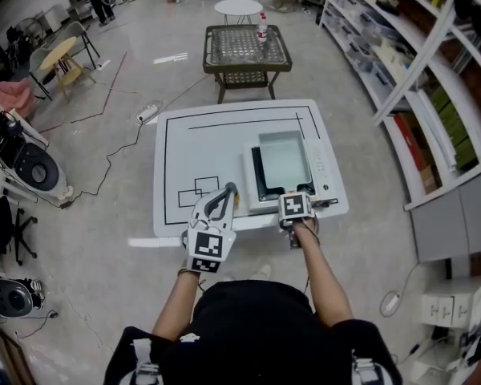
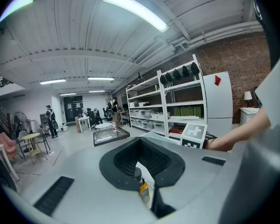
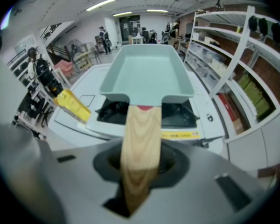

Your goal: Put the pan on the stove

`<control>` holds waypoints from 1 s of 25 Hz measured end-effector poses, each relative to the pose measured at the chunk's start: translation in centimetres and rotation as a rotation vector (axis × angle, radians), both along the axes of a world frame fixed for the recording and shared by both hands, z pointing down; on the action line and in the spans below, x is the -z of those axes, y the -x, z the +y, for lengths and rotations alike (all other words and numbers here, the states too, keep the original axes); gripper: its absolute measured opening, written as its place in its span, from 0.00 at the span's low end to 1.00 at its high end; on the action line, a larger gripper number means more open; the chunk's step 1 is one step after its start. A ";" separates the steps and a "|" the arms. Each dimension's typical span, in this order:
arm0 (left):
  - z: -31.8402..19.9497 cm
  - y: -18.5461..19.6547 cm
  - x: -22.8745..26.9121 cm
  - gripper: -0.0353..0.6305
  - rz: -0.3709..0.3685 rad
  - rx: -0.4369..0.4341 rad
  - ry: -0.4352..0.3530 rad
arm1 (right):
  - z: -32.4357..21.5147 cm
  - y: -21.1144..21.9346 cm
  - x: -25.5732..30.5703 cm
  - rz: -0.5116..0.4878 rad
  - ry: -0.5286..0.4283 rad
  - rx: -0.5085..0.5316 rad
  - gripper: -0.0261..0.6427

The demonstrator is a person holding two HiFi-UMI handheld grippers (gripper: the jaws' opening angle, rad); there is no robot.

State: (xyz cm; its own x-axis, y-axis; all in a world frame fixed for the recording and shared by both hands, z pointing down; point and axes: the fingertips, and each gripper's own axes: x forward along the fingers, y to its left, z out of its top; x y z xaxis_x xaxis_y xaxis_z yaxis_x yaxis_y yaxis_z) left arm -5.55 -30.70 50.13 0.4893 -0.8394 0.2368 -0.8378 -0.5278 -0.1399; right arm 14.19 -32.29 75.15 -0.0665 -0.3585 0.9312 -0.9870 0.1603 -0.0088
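Tongs in my right hand [image 3: 136, 185] pinch the wooden handle [image 3: 140, 139] of the pan [image 3: 147, 71], and the handle runs straight back between the jaws. This pair points steeply down at the near edge of the stove [image 1: 321, 167]. The pan is pale green, square and empty. It lies over the stove's black top, with its handle sticking out toward me past the front edge. I cannot tell whether its base rests on the top or sits just above it. The stove is a white box standing on the right part of the white table [image 1: 200, 143], near the table's front edge. My left tongs [image 2: 147, 192] are pressed together with nothing between them. They are held nearly level over the table's near edge, just to the left of the stove and apart from the pan.
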 end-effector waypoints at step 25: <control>-0.1 -0.4 2.3 0.09 0.009 -0.008 -0.047 | -0.8 -0.3 4.3 -0.090 -0.082 -0.023 0.29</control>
